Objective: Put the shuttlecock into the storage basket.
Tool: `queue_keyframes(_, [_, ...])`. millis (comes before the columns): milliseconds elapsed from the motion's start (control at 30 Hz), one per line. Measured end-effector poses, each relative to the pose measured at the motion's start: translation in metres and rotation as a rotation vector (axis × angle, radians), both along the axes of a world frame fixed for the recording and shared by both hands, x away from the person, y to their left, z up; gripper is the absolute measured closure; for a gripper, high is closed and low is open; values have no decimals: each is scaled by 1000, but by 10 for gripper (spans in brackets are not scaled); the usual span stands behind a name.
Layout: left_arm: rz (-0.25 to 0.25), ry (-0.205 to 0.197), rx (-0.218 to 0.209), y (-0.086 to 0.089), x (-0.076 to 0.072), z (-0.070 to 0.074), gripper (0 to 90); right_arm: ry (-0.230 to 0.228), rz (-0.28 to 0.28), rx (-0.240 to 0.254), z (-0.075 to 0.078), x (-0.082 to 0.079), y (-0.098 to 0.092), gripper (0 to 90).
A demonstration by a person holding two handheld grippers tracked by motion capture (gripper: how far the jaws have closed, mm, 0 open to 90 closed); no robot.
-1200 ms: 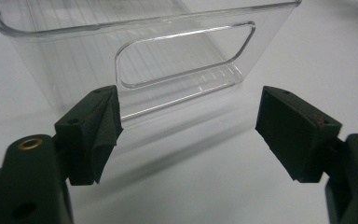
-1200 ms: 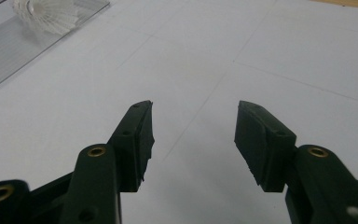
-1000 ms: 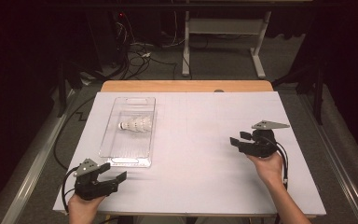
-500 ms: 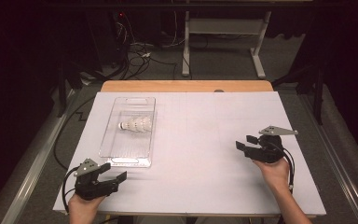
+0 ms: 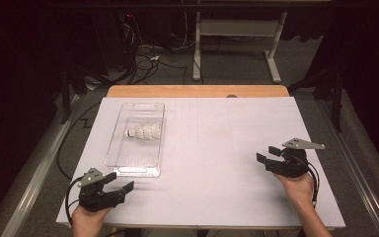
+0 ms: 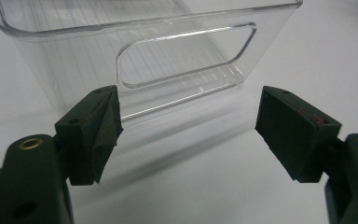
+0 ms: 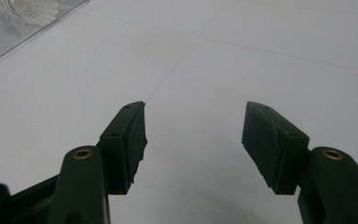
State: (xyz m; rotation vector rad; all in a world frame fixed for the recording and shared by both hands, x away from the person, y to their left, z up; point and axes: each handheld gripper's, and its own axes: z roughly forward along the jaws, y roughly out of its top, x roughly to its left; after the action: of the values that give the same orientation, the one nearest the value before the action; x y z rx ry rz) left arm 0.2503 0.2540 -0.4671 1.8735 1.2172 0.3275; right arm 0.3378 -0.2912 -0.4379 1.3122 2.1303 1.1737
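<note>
Dark room surrounding a white-covered wooden table [image 5: 197, 91]; grey carpet floor [image 5: 237, 69] showing tangled black cables [image 5: 143, 57] and a white metal desk frame [image 5: 234, 29] standing behind

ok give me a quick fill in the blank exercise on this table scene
1. The shuttlecock lies inside the clear plastic ____.
2. The left gripper has its jaws ____, with nothing between them.
3. The right gripper hovers over the ____ table cover.
4. The tray sits nearest the ____ gripper.

Missing words: tray; open; white; left
</note>
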Motion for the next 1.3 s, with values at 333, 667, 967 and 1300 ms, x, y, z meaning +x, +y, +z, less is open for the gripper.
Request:
queue_keyframes(333, [6,-3,-7,1,0,0,233,-2,-5,3,-5,-8,-6,371])
queue_keyframes(667, [8,-2,-8,1,0,0,235,-14,-16,18,-12,-17,-12,363])
queue_keyframes(967, [8,-4,-8,1,-1,1,237,-24,-29,33,-14,-25,-19,355])
queue_keyframes(1300, [10,-7,-8,2,-1,1,237,-32,-57,44,-19,-32,-28,347])
